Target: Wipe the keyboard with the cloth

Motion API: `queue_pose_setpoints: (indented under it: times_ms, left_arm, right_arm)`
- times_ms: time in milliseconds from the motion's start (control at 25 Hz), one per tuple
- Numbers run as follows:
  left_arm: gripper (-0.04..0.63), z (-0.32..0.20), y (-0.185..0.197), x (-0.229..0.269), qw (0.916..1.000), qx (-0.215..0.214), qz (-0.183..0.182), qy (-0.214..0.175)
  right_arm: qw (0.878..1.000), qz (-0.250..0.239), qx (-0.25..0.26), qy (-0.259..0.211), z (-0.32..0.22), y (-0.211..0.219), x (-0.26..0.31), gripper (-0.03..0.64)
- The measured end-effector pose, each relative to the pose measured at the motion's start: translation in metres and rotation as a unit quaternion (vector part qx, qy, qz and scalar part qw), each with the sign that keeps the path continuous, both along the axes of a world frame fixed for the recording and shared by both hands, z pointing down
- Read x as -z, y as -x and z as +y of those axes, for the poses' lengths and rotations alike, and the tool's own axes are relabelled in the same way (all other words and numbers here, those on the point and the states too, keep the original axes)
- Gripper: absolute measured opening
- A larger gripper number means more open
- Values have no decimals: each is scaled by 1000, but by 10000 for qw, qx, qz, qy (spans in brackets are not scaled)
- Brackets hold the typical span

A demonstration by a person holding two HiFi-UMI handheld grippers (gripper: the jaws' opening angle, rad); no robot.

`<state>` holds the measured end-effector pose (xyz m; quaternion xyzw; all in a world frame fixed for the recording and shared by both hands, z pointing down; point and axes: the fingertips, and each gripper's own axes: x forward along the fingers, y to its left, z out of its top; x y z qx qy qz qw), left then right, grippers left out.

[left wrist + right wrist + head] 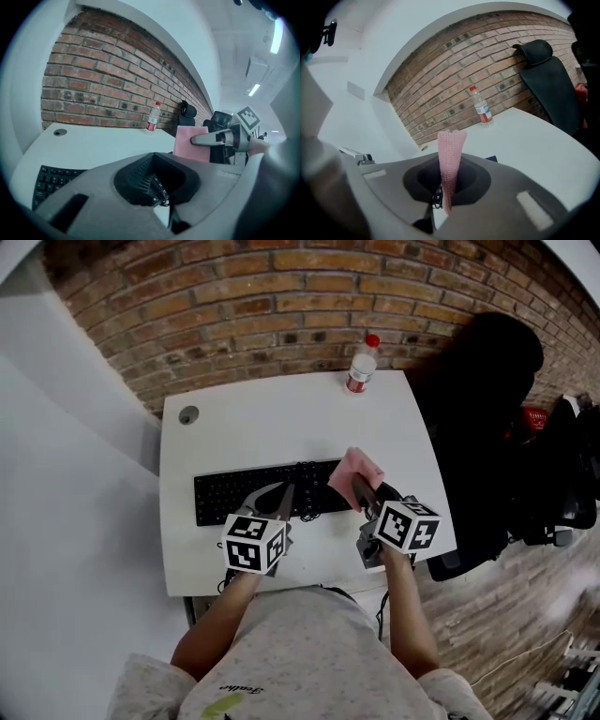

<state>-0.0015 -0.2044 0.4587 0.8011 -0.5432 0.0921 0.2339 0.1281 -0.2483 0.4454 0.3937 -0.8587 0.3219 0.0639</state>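
Right now the pink cloth (pixel 354 468) is pinched in the right claw (pixel 362 487), whose jaws are closed tight on it. In the right gripper view the cloth rises from between the jaws as a narrow folded strip, standing past their tips. From the head view it spreads above the right end of the black keyboard (pixel 225 495), with its far edge reaching over the white bench (pixel 262 423) behind the keys. Whether the cloth touches the keys cannot be told.

The left claw (pixel 287 497) sits over the middle of the keyboard, just beside the right claw and to the left of the cloth. Its jaws are drawn together with nothing between them. From the left gripper view the cloth shows as a flat pink sheet off to the right, with one jaw of the right claw across it.

The keyboard lies near the front edge of the bench, running left to right. A plastic water bottle (pixel 360 367) with a red cap stands upright at the far edge, well apart from both claws, against the brick wall (pixel 281 296). A round cable grommet (pixel 188 414) sits in the far left corner. A black office chair (pixel 478 427) stands at the right side of the bench.
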Motion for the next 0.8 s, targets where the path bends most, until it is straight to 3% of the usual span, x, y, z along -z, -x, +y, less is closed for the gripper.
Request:
queue_pose_setpoints:
  times_ms: [480, 800]
  left_arm:
    - [-3, 14, 67, 33, 9969, 706, -5, -340]
    - [-3, 19, 87, 47, 9947, 893, -24, -500]
  right_arm:
    - [9892, 684, 731, -1073, 6, 67, 39, 26]
    - [9774, 871, 932, -1688, 15, 88, 59, 23]
